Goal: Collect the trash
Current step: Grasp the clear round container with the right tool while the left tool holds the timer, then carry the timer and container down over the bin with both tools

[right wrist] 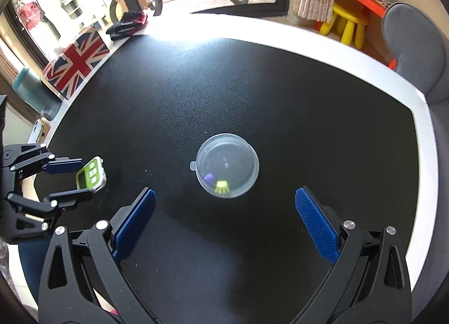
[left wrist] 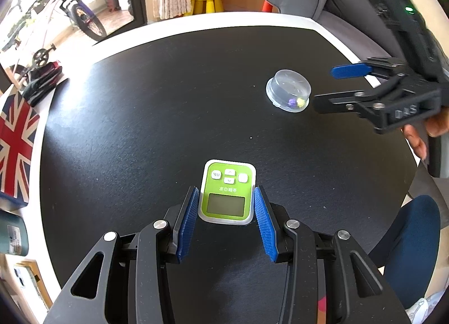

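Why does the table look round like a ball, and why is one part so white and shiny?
In both wrist views the fisheye lens bends the table's edge into a curve. In the right wrist view, daylight from the window washes out the table's far side; the clear plastic cup stays sharp.

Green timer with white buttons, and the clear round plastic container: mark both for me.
Green timer with white buttons (left wrist: 226, 192), left wrist view, on its green face.
Clear round plastic container (right wrist: 227, 167), right wrist view, on its transparent top.
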`<state>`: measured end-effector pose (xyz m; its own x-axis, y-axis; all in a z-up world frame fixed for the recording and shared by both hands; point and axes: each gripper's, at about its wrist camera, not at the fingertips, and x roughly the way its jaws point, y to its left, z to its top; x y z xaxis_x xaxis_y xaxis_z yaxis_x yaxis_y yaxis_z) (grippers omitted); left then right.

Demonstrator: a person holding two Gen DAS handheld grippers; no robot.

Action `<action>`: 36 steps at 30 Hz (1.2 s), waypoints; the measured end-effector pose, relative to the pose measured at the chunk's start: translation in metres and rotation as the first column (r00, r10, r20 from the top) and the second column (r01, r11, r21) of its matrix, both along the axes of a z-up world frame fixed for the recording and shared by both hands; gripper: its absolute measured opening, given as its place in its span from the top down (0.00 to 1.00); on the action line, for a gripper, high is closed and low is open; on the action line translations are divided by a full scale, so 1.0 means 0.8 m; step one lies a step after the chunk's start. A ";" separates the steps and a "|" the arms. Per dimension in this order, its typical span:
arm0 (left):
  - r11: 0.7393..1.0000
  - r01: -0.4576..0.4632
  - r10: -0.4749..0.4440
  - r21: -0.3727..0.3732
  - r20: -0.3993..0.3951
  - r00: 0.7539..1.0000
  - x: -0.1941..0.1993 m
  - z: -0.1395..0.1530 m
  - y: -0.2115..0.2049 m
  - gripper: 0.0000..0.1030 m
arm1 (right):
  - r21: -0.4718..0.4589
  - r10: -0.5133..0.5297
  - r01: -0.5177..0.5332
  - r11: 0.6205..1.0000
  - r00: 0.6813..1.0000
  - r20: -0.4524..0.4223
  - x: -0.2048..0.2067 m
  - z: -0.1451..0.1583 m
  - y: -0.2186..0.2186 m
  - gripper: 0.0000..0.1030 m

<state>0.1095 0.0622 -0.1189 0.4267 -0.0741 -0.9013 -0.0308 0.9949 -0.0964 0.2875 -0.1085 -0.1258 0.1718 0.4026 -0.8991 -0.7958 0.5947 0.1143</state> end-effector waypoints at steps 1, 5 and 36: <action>1.000 -0.002 0.002 -0.001 0.000 1.000 0.000 -0.001 0.001 0.61 | -0.005 0.001 -0.001 1.000 1.000 0.000 0.002 -0.003 0.003 0.05; 1.000 -0.010 0.010 -0.009 -0.002 1.000 0.000 -0.004 0.006 0.61 | -0.016 0.011 -0.011 1.000 1.000 -0.010 0.009 -0.013 0.015 0.08; 0.999 -0.003 0.007 -0.035 0.102 0.995 -0.070 0.047 -0.039 0.61 | 0.075 -0.003 -0.005 0.997 0.995 0.104 -0.102 0.066 -0.071 0.48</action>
<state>0.0536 0.0306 -0.0817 0.5166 -0.1025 -0.8501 -0.0239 0.9907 -0.1340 0.2056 -0.1651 -0.0733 0.2619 0.4682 -0.8439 -0.8064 0.5866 0.0753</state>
